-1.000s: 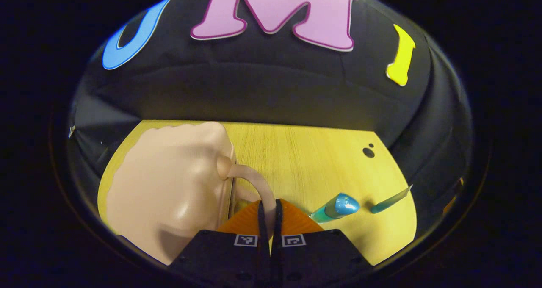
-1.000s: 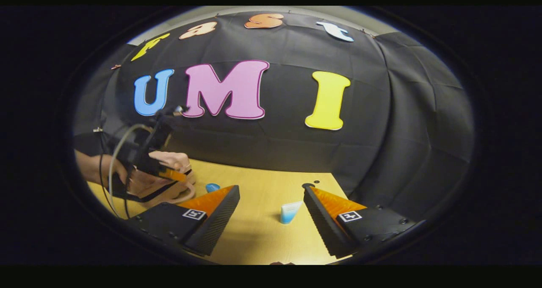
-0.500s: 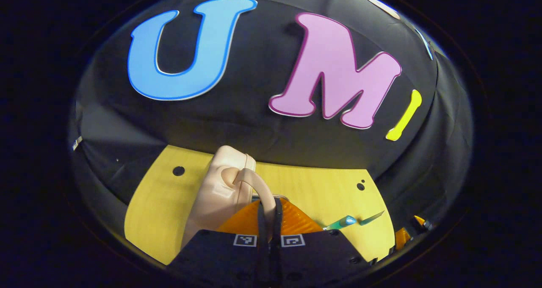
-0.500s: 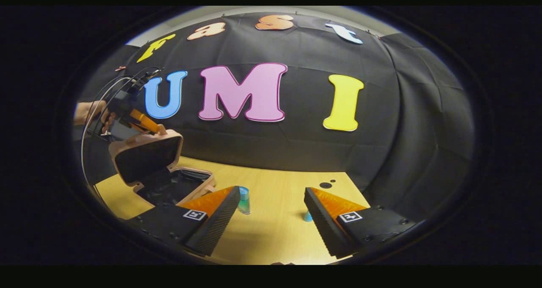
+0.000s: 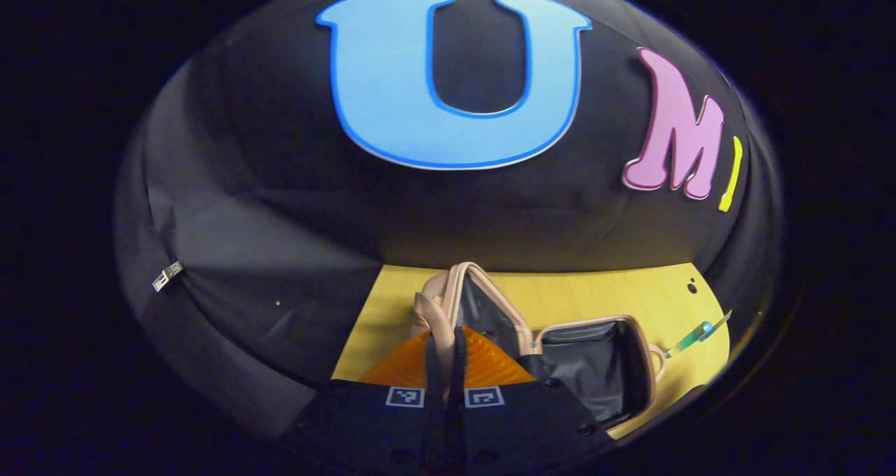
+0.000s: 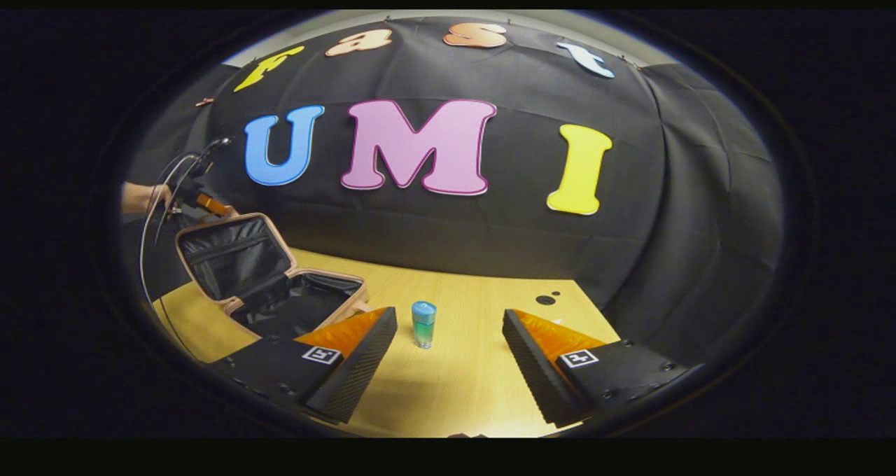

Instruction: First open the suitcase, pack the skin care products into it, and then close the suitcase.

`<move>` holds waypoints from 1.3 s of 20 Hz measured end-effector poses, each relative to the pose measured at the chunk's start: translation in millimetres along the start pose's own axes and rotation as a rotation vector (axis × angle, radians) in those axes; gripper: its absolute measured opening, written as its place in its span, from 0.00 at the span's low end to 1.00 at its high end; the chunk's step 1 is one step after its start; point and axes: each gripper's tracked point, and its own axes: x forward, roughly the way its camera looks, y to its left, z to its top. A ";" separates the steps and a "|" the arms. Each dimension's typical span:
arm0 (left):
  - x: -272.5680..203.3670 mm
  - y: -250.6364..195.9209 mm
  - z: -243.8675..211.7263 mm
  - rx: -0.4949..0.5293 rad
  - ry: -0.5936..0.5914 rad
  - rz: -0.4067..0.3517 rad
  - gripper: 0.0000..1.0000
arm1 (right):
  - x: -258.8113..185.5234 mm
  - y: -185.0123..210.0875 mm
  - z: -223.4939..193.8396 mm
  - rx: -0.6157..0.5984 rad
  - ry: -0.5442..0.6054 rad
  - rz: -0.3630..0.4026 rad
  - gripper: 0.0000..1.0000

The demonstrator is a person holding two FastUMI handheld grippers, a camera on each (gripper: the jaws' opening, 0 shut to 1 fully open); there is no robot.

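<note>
In the left gripper view, the left claw has its two orange fingers pressed together on the pink handle of the one suitcase, at the top edge of the raised lid. The suitcase lies open on the yellow desk. Its lid stands up nearly on edge, and the base with its dark lining lies flat just to the right of it. Farther right, near the desk edge, are two items: one bottle with a blue cap and a thin tube just beside it; both are small and stretched by the lens, so their lean is hard to judge.

In the right gripper view, the right claw is spread wide and holds nothing, low over the desk. One bottle with a blue cap stands upright between the two fingers but farther off, its long axis vertical, apart from both. To the left, the suitcase sits open on the desk; the lid leans back and shows its black lining. At the lid's top edge is the left claw, with a hand behind it trailing cables. The bottle stands near the suitcase base, to its right.
</note>
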 end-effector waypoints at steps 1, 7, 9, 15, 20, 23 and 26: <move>13.7 21.3 -13.7 -0.012 -0.006 0.024 0.06 | 1.3 0.8 -7.3 0.008 0.014 -0.009 0.97; 72.2 79.1 -93.3 -0.232 -0.004 0.051 0.06 | 12.5 -1.2 -36.3 0.025 0.039 -0.095 0.96; 86.9 76.3 -125.8 -0.173 0.063 0.091 0.06 | 13.0 -1.5 -36.9 0.018 0.027 -0.112 0.97; 51.1 69.7 -70.7 -0.150 -0.147 0.178 0.63 | 14.0 -28.0 -27.6 0.017 -0.007 -0.174 0.97; -51.0 -56.9 10.7 -0.144 -0.423 0.038 0.96 | 13.5 -53.2 -17.6 0.052 -0.017 -0.203 0.96; -88.9 -156.7 11.3 -0.079 -0.473 -0.057 0.96 | 14.7 -60.8 -12.9 0.075 -0.022 -0.196 0.96; -115.3 -269.4 -13.4 -0.072 -0.456 -0.174 0.96 | 18.3 -69.2 -12.4 0.073 -0.029 -0.190 0.96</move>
